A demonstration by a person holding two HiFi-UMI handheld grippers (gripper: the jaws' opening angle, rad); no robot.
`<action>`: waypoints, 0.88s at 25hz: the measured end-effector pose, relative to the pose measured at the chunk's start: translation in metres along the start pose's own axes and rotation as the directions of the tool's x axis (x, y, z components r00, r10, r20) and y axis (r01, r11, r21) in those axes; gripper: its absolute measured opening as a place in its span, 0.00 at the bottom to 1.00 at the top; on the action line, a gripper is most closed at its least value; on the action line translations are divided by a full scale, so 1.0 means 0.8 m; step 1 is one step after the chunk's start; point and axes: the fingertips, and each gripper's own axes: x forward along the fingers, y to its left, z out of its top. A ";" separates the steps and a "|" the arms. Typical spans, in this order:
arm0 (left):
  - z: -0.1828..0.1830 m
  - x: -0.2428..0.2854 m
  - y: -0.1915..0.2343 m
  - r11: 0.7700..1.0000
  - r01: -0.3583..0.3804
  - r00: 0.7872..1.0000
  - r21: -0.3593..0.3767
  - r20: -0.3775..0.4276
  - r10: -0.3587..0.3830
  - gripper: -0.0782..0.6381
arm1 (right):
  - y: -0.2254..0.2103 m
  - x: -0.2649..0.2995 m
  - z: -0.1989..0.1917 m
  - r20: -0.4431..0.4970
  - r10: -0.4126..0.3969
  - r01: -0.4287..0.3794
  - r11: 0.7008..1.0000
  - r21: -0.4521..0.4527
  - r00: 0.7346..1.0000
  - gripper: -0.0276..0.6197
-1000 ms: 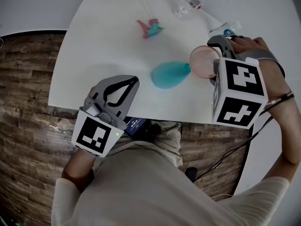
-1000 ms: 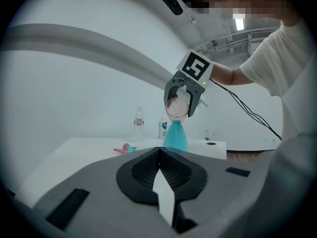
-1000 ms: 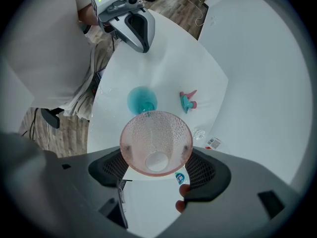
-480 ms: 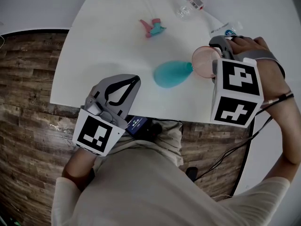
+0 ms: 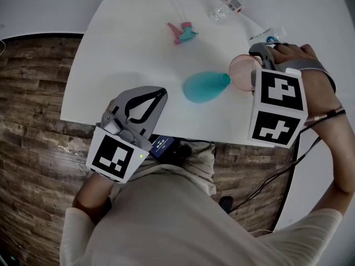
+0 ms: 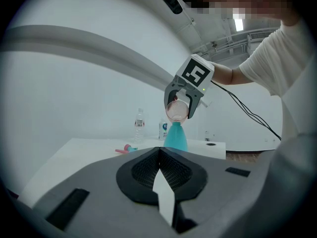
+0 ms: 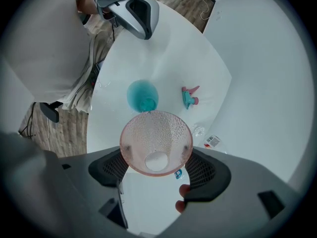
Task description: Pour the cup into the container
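White table [image 5: 127, 49] carries the teal container [image 5: 202, 87]. Just above its narrow neck, the right gripper [image 7: 156, 156] pinches the tipped pink cup [image 5: 241, 73]. The left gripper [image 6: 159, 171], jaws pressed together on nothing, hangs well apart from the container. Tilting slowly, with the rim centred over the neck, should avoid spills.

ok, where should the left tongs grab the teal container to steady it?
Likely the narrow upper part of the teal container, just under its mouth, approached level from the near table edge. It stands upright and flares to a wide base, and the pink cup in the right tongs fills the space above.
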 end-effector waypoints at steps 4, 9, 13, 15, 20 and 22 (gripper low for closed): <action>0.001 -0.001 0.000 1.000 0.000 1.000 0.003 0.001 0.000 0.12 | 0.000 0.000 0.000 -0.009 0.001 -0.001 1.000 -0.005 1.000 0.60; 0.002 -0.002 0.001 1.000 -0.002 1.000 0.003 0.003 0.002 0.12 | -0.001 -0.002 0.000 -0.020 -0.008 0.008 1.000 -0.013 1.000 0.60; 0.001 -0.003 0.001 1.000 -0.003 1.000 0.002 0.004 0.003 0.12 | -0.002 -0.001 0.001 -0.022 -0.013 0.013 1.000 -0.019 1.000 0.60; 0.000 -0.002 0.001 1.000 -0.004 1.000 0.000 0.003 0.004 0.12 | -0.003 -0.002 0.003 -0.021 -0.021 0.020 1.000 -0.023 1.000 0.60; 0.001 -0.003 0.002 1.000 -0.007 1.000 -0.002 0.003 0.007 0.12 | -0.005 -0.005 0.003 -0.021 -0.034 0.033 0.999 -0.031 0.999 0.60; 0.002 -0.004 0.002 1.000 -0.007 1.000 -0.002 0.004 0.007 0.12 | -0.006 -0.007 0.003 -0.021 -0.038 0.037 0.999 -0.031 0.999 0.60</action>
